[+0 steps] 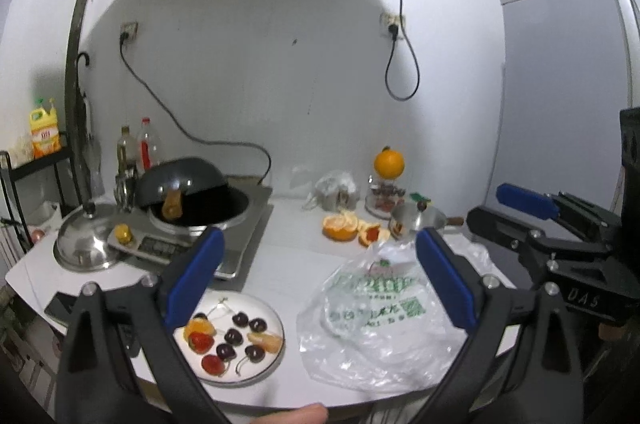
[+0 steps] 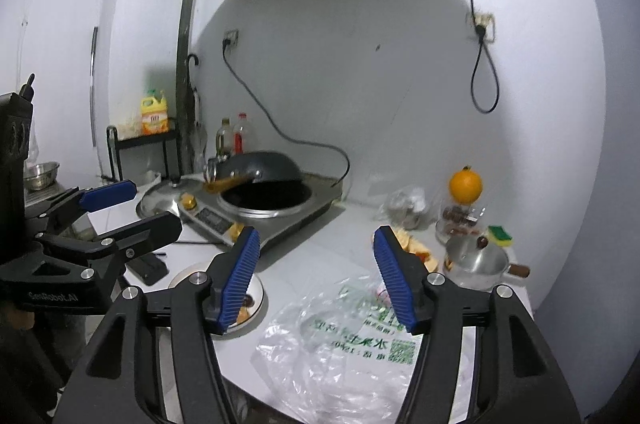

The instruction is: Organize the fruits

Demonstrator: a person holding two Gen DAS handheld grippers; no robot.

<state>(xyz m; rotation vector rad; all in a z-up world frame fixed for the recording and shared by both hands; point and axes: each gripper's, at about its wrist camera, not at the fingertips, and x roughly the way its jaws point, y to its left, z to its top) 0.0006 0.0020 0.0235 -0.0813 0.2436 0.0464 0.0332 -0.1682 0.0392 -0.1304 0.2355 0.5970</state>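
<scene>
Where visible, cherries (image 1: 233,336) on plate (image 1: 276,320)

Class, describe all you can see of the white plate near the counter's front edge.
The plate is round, white and shallow, and looks ceramic. It lies flat on the white counter, left of the plastic bag and in front of the cooktop. On it lie dark cherries, strawberries and orange segments. The left gripper hangs open above it, not touching.

White rounded countertop (image 1: 288,256) carried a white round plate (image 1: 276,324) of fruit, crumpled clear plastic bag (image 1: 372,328) beside it, silver induction cooker (image 1: 240,224), domed steel lid (image 1: 86,240), small steel saucepan (image 1: 416,220).
</scene>
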